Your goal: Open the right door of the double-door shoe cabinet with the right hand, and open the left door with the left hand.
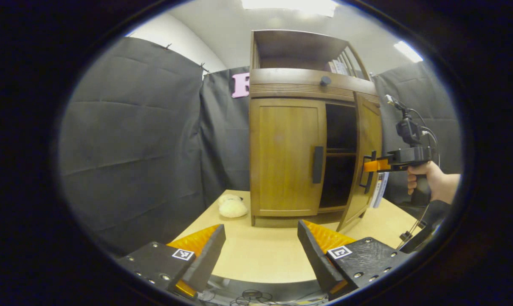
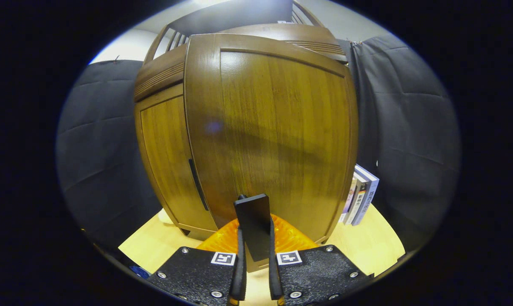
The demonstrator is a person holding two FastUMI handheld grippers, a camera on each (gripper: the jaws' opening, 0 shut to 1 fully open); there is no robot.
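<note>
Right hand-held gripper (image 2: 255,250) clamped on right door (image 2: 277,136) handle (image 2: 253,225), swinging it out; left hand-held gripper (image 1: 260,250) spread apart, facing left door (image 1: 287,157).

Glossy brown wooden cabinet (image 2: 265,123); matt pale wood tabletop (image 1: 265,250); matt grey cloth wall (image 1: 129,140); fluffy plush toy (image 1: 232,207).

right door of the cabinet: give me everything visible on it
The right door is a tall panel of warm brown wood grain with a raised frame and a glossy finish. It stands swung partly open, hinged on the cabinet's right side, exposing a dark interior with a shelf. A black vertical bar handle sits near its free edge; the right gripper is shut on that handle. The door's bottom hangs just above the tabletop. Books stand beside it.
</note>
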